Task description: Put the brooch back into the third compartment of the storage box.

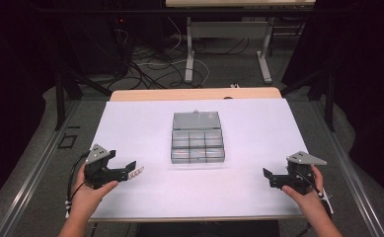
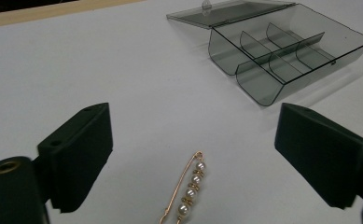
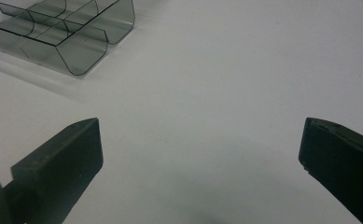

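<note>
Gold pearl safety pin (image 2: 184, 193) flat on white table (image 2: 100, 70), between left gripper (image 2: 193, 154) jaws, untouched; jaws wide open, empty; right gripper (image 3: 200, 149) likewise.

I can read no text, label, brand, number or sign anywhere here. The clear box (image 1: 198, 138) with its lid and dividers is unmarked, the pearl pin (image 2: 187, 192) bears no lettering, my black jaws are blank, and the white counter (image 1: 258, 187) carries no print.
</note>
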A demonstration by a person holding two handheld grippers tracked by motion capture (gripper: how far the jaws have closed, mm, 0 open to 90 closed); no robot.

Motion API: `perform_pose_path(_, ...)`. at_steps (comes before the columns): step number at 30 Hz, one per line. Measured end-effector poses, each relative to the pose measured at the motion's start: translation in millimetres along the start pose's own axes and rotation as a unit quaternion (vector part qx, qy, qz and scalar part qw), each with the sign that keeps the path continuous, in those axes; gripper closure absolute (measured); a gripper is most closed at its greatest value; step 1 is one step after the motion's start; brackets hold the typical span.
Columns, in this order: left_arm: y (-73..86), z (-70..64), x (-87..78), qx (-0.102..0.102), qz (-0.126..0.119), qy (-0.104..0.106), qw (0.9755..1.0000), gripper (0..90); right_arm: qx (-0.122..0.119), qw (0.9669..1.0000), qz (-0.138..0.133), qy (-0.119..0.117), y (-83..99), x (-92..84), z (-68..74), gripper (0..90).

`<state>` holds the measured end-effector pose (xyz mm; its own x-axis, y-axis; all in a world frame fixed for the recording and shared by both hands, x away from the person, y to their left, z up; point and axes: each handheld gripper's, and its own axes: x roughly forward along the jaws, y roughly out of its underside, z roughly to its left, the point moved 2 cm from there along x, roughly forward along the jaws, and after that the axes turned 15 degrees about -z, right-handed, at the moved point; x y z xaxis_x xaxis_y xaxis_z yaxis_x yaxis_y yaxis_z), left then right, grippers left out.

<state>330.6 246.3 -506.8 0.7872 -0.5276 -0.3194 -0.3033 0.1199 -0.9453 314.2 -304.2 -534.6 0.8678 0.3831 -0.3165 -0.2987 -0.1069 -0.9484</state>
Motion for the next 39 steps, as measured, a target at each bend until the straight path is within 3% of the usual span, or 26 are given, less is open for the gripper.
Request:
perform_pose_path(3, -2.0, 0.8, 0.5, 0.0, 0.003, 0.003, 1.0, 16.0, 0.0, 1.0, 0.002, -0.002, 0.9, 0.3, 0.3, 0.0)
perform_pose_path(4, -3.7, 1.2, 0.8, 0.004, 0.014, 0.005, 0.9999, 16.2, 0.003, 1.0, 0.002, -0.002, 1.2, 0.4, 1.1, 0.0)
perform_pose_path(6, -4.4, 1.2, 2.0, 0.008, 0.012, 0.006, 0.9999, 17.0, 0.004, 1.0, 0.005, -0.003, 2.0, 0.7, 1.7, 0.0)
perform_pose_path(7, -5.1, 0.9, 2.3, 0.012, 0.018, 0.008, 0.9997, 18.3, -0.005, 1.0, 0.005, -0.005, 2.3, 1.2, 0.8, 0.0)
perform_pose_path(12, -9.3, -0.9, 4.6, 0.033, 0.033, 0.015, 0.9988, 28.1, -0.004, 1.0, 0.003, -0.004, 2.1, 0.4, 2.6, 0.0)
perform_pose_path(14, -9.6, -1.1, 5.6, 0.032, 0.031, 0.015, 0.9989, 31.2, 0.0, 1.0, 0.003, -0.004, 2.4, 0.3, 2.7, 0.0)
perform_pose_path(16, -10.3, -1.2, 5.9, 0.023, 0.04, 0.027, 0.9986, 36.7, 0.001, 1.0, 0.004, -0.003, 2.9, 0.2, 2.3, 0.0)
perform_pose_path(20, -10.4, -1.2, 7.3, 0.027, 0.059, 0.041, 0.997, 40.9, -0.001, 1.0, 0.009, 0.0, 5.3, 0.5, 0.3, 0.0)
perform_pose_path(26, -8.4, -0.7, 10.2, 0.042, 0.071, 0.038, 0.9959, 42.2, 0.002, 1.0, 0.009, 0.002, 6.0, 0.1, -0.5, 0.0)
perform_pose_path(29, -5.9, -1.4, 11.9, 0.053, 0.091, 0.039, 0.9937, 42.3, 0.001, 0.9999, 0.01, 0.002, 6.6, -0.1, 0.1, 0.0)
perform_pose_path(35, -3.5, -1.9, 16.6, 0.062, 0.098, 0.041, 0.9925, 43.3, 0.0, 0.9999, 0.014, 0.007, 9.0, -0.8, -2.5, 0.0)
perform_pose_path(39, -3.2, -1.5, 19.3, 0.074, 0.117, 0.04, 0.9895, 43.4, 0.001, 0.9999, 0.013, 0.009, 9.6, -2.0, -4.0, 0.0)
